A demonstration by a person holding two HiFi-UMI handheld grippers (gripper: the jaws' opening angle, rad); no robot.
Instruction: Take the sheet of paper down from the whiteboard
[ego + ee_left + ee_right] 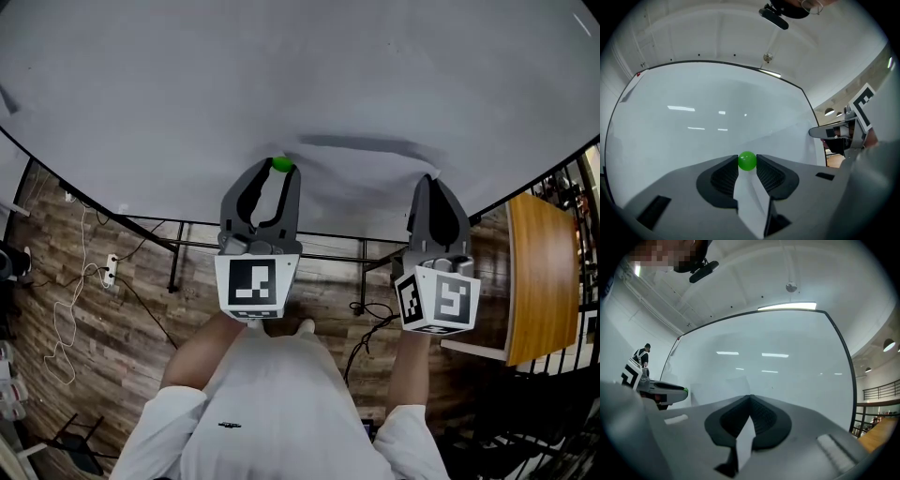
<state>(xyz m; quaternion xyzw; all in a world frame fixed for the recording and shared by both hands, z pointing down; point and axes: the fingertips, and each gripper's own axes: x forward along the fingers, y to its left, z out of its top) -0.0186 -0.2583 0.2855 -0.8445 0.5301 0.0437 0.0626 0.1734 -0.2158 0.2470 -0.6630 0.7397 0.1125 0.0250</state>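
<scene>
While a person stands facing a broad whiteboard (281, 75), the left gripper (278, 176) is clenched on a small green ball (281, 164) held at the board's surface. The ball is probably the magnet that pins the paper, gripped so it can be pulled away. Just right of it, the sheet of paper (361, 173) lies flat on the board, white on white and hard to trace. At its far lower corner, the right gripper (750, 398) has its jaws pressed together, likely to steady the sheet. Whether they pinch the paper cannot be told. Further right stands a wooden table (539, 272). No container is in view.
</scene>
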